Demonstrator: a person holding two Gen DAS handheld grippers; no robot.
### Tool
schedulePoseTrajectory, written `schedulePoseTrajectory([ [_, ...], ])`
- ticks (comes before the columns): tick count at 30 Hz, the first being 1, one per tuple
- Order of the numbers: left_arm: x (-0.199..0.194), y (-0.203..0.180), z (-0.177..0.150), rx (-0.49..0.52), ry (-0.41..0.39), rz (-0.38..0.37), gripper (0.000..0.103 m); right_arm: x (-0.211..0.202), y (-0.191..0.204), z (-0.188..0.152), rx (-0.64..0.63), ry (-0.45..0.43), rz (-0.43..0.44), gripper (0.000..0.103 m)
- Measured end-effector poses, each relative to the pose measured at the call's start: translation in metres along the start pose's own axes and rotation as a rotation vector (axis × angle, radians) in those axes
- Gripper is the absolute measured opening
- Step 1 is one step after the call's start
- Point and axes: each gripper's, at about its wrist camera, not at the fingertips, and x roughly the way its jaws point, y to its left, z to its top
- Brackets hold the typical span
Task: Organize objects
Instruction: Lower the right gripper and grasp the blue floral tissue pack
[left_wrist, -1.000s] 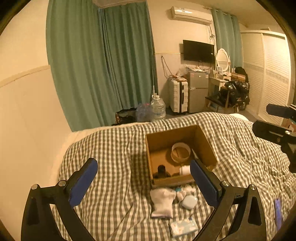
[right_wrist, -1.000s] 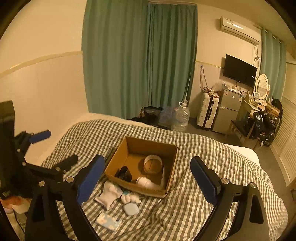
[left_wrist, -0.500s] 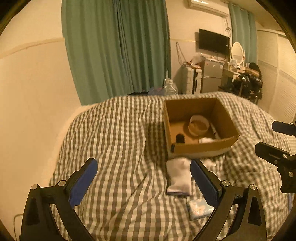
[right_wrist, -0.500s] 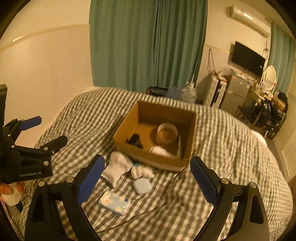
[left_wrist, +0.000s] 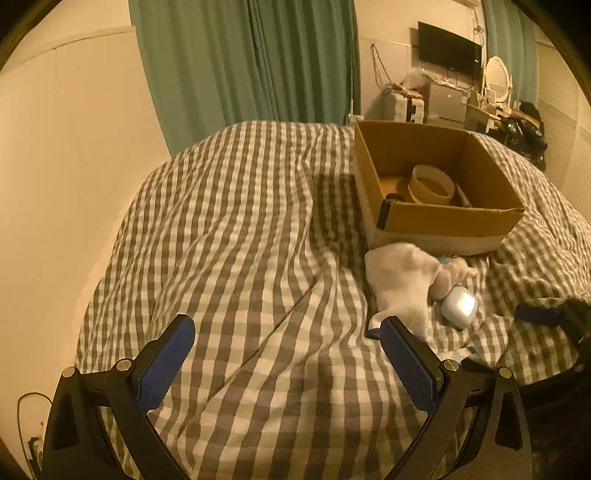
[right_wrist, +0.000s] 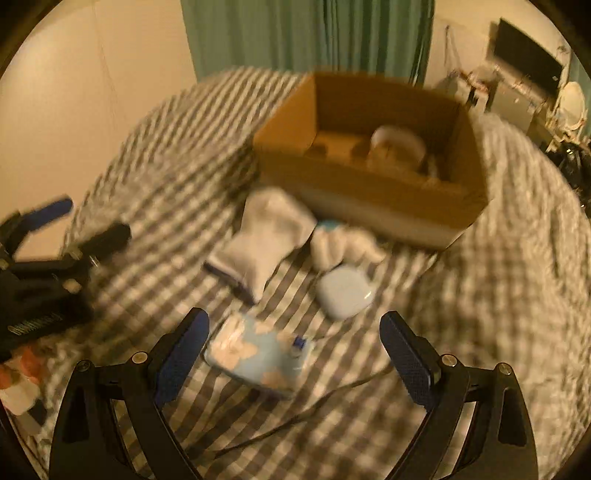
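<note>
Both grippers have come down closer to the checked blanket (left_wrist: 240, 229) since half a second ago; the right gripper (right_wrist: 293, 354) hangs with fingers spread wide over the blue tissue pack (right_wrist: 258, 354) — not touching it; the left gripper (left_wrist: 288, 358) is spread too, holding nothing; white sock (right_wrist: 266, 236) and pale case (right_wrist: 345, 291) lie just before the cardboard box (right_wrist: 369, 192).

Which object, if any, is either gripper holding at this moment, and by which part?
Nothing is held. The left gripper is open over bare checked bedspread; the right gripper is open above the pale blue patterned tissue packet, not yet closed on it.
</note>
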Motion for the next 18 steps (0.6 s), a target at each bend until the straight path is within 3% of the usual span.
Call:
schedulePoseTrajectory([
  [4,0.007,0.000,-0.003,0.001,0.018,0.000,0.103,0.033,0.003,-0.008,0.010,0.079,0.037,0.094],
  [11,0.015,-0.001,-0.005,0.000,0.036,-0.001,0.103,0.054,0.007,-0.014,0.003,0.136,0.089,0.093],
  [12,0.015,-0.002,-0.005,0.002,0.037,0.001,0.103,0.057,0.008,-0.016,-0.003,0.148,0.098,0.091],
  [14,0.015,-0.003,-0.004,0.006,0.038,0.004,0.103,0.058,0.012,-0.018,-0.014,0.159,0.126,0.077],
  [18,0.013,-0.009,-0.002,0.009,0.036,-0.005,0.103,0.048,0.010,-0.020,-0.010,0.129,0.125,0.067],
])
